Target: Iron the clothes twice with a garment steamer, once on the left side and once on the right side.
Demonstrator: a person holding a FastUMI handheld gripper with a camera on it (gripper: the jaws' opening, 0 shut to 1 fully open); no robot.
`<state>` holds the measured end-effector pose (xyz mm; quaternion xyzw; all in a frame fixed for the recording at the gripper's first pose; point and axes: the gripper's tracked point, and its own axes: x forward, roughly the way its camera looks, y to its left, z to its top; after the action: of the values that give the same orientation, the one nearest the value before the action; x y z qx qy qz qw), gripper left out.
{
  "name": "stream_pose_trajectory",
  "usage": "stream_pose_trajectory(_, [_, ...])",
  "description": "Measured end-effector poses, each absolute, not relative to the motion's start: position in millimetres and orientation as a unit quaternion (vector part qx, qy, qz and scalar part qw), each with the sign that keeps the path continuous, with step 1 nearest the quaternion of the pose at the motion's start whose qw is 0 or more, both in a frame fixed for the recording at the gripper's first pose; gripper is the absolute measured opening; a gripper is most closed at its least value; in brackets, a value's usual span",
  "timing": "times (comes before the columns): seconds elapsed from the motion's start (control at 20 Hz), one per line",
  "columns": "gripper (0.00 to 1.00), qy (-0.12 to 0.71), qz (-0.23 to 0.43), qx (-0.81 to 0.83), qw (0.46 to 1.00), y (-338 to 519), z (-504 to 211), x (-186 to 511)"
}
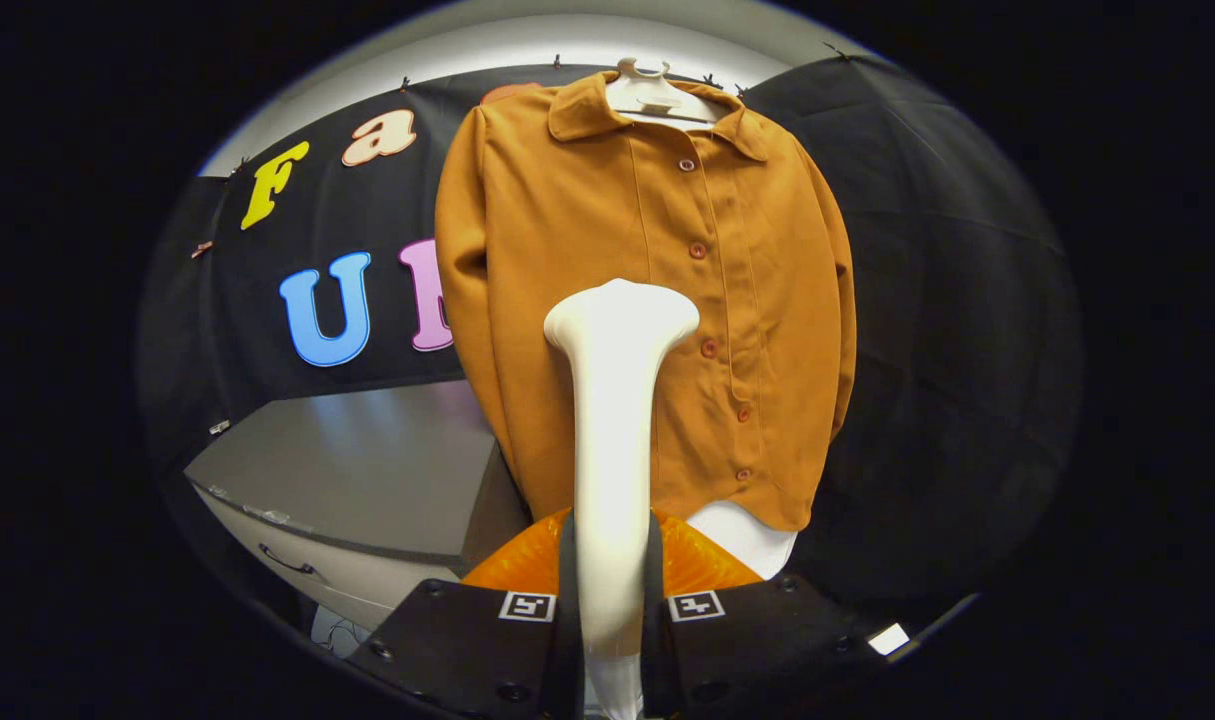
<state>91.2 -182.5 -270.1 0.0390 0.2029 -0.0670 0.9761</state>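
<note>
An orange-brown button-up shirt [607, 200] hangs on a white hanger [652, 95] in front of the black booth wall. My gripper [612, 600] is shut on the white garment steamer [615, 420]; both fingers press on its handle. The steamer stands upright between the fingers, and its wide head is raised in front of the shirt's left half, just left of the button row, at about mid-height. Whether the head touches the cloth I cannot tell. Below the shirt's hem a white form [747, 535] shows.
A grey cabinet [367, 470] with a drawer handle [287, 562] stands low to the left of the shirt. Black cloth wall [947, 350] lies behind and to the right.
</note>
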Motion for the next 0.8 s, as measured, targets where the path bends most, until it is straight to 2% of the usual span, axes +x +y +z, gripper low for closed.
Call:
stream_pose_trajectory(0.45, [0.26, 0.278, -0.073, 0.055, 0.956, -175, -337, 40])
stream_pose_trajectory(0.8, [0.26, 0.282, -0.061, 0.064, 0.955, -165, -329, 7])
